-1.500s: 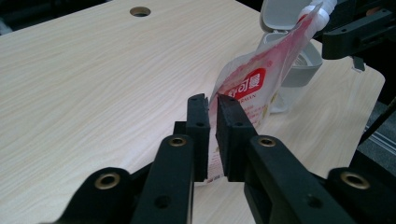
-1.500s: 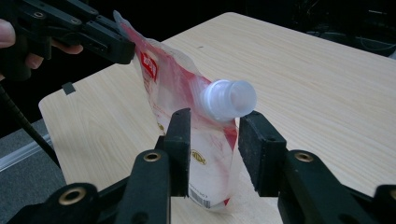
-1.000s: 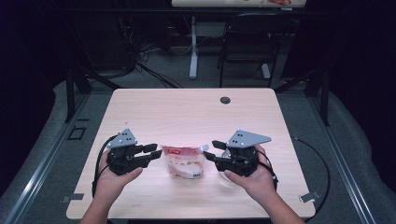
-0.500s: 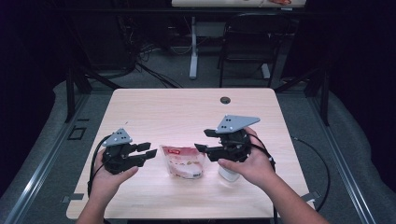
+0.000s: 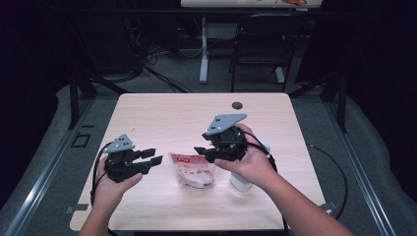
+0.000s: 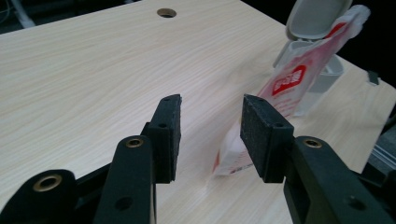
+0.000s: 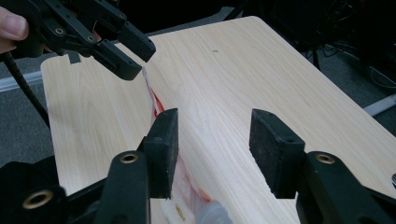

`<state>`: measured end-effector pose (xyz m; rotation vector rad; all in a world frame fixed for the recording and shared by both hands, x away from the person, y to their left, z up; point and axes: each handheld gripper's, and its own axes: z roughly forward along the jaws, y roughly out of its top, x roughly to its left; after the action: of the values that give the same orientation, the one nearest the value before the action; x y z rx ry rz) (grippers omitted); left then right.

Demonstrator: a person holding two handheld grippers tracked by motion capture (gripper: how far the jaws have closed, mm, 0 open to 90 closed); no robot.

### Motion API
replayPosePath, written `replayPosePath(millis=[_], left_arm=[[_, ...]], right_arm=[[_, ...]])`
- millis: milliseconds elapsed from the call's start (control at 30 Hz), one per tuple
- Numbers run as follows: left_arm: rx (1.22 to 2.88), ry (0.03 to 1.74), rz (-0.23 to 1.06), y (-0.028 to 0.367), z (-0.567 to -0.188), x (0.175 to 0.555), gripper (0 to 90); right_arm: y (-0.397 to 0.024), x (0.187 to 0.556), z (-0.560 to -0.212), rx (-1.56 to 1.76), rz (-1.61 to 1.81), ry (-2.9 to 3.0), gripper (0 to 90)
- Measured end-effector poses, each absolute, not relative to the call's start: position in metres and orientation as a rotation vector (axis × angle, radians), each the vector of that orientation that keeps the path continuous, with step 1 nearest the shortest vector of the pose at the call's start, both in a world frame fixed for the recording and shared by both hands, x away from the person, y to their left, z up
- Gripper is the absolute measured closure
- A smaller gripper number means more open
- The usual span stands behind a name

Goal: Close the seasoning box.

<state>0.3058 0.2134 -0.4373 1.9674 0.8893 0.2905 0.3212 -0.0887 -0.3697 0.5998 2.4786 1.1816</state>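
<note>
Near the front edge of the counter point(image 5: 162, 118), about midway between its left and right edges, lies the snack pouch point(image 5: 193, 170): thin glossy film, red and white print, partly see-through with pale pieces inside, flat-sided and crinkled at the seams. Just beside it toward the right edge stands a white plastic container point(image 5: 242, 181) with a rounded hinged lid flipped up (best seen in the left tool's own view), smooth and rigid; the pouch's far end looks to lean against it or tuck at its mouth, cannot tell which. The left tool point(image 5: 153, 157) sits low just off the pouch's left end, jaws apart and having just been opening, nothing between the pads; its own view looks between them at the pouch's near end, apart from the film. Likely it has let go so the pouch can rest on the wood. The right tool point(image 5: 200, 150) hangs above the pouch's right end, jaws spread wide and holding nothing; from its own view the pouch runs away below its left jaw, edge-on. Held high like that, it seems placed to clear the container and come down on the pouch afresh. Pads on both tools are matte black, rough-faced blocks on hard black arms with brass-coloured pivots. Counter is pale wood-grain laminate, smooth, with a round cable hole point(image 5: 237, 105) near the far edge.
</note>
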Motion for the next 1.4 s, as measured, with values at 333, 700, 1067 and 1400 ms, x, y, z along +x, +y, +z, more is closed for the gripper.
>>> replayPosePath(millis=[333,700,1067,1400], left_arm=[[1.979,0.893,0.275,0.216,-0.442,0.310,55.0],[1.962,0.922,0.303,0.222,-0.442,0.312,56.3],[1.959,0.939,0.323,0.227,-0.442,0.313,56.7],[1.957,0.949,0.325,0.229,-0.443,0.314,56.7]], right_arm=[[-0.067,0.329,-0.364,0.503,1.052,2.577,54.4],[-0.046,0.339,-0.357,0.366,0.979,2.666,62.8],[-0.027,0.346,-0.357,0.287,0.933,2.756,67.3],[-0.016,0.345,-0.367,0.260,0.902,2.810,71.6]])
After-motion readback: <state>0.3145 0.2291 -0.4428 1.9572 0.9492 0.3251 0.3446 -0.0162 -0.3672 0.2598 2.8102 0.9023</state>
